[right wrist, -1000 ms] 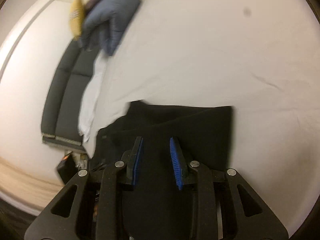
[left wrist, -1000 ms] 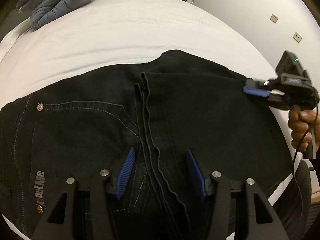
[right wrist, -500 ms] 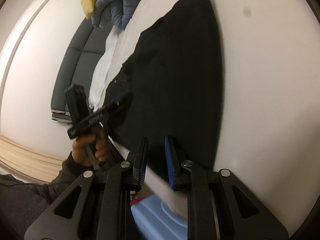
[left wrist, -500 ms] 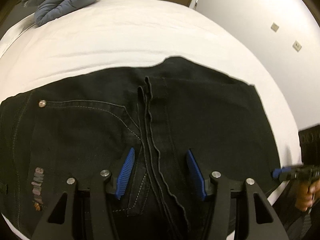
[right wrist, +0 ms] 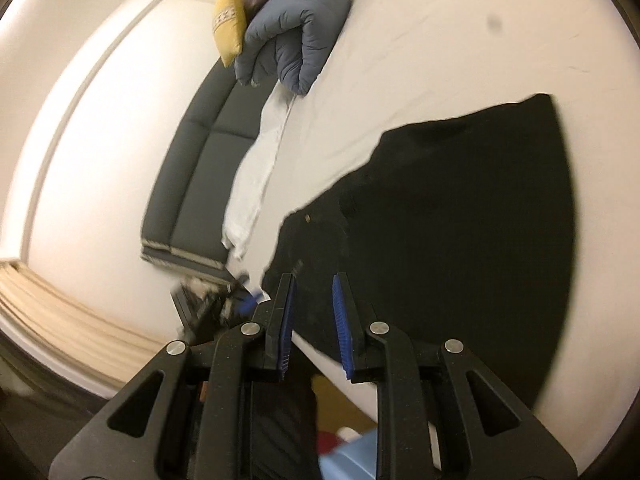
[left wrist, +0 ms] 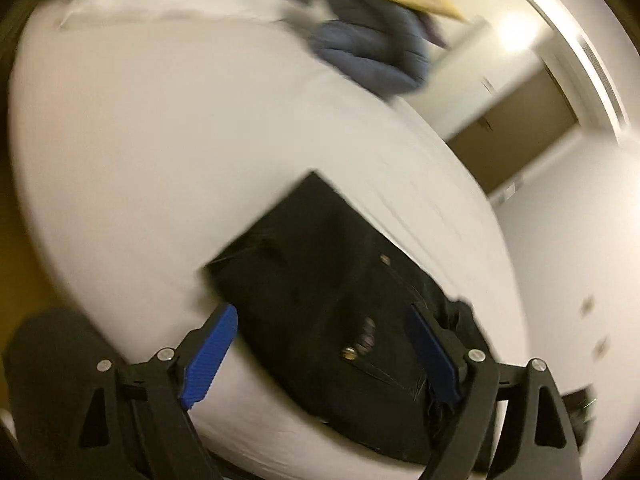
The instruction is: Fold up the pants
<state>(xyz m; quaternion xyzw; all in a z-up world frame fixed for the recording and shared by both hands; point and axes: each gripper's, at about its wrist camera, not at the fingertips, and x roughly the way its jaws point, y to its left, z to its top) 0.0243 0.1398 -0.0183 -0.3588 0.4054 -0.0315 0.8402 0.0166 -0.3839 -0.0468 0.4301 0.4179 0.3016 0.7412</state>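
Folded black jeans lie flat at the bed's near edge. Left hand-held gripper tilted down over them, jaws opening, nothing gripped. Right hand-held gripper at the same edge, blue pads nearly together, empty.

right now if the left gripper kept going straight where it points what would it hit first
Most likely the folded black pants on the white bed; the left gripper, jaws opening and holding nothing, aims at them. Blur leaves depth unsure.
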